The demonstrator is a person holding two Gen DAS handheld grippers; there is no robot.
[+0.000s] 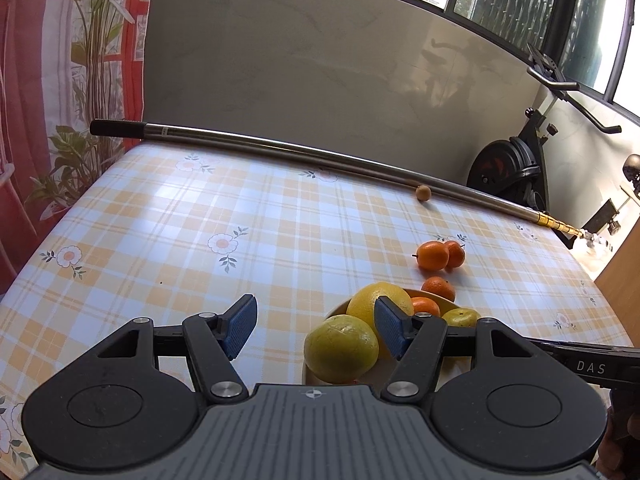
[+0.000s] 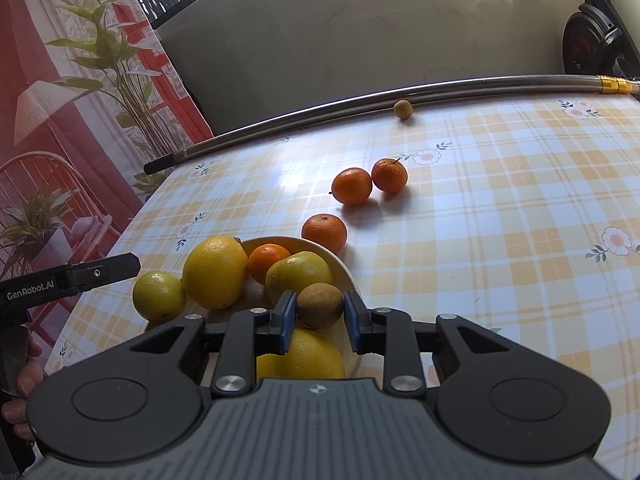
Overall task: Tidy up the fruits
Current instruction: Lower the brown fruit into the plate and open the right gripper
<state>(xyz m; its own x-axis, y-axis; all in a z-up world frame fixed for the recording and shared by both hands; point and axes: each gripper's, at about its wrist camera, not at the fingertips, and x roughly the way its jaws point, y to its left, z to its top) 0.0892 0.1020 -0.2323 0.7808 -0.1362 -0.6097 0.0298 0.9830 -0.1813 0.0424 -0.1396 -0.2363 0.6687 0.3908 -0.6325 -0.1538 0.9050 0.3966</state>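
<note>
right gripper (image 2: 316,316) jaws pinch a brown fruit (image 2: 320,305) over the bowl (image 2: 344,270) rim; left gripper (image 1: 316,326) jaws spread, empty.

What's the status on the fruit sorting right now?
Right gripper shut on kiwi over bowl. Left gripper open, empty. Three tangerines outside bowl.

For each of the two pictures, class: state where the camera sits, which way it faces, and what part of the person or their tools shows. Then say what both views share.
Left wrist: on the left gripper, looking down across the checked table to the wall; its open fingers show.
Right wrist: on the right gripper, shut on a brown fruit over the bowl; the person's other hand shows.
Shared: bowl, three loose mandarins, metal pole.
</note>
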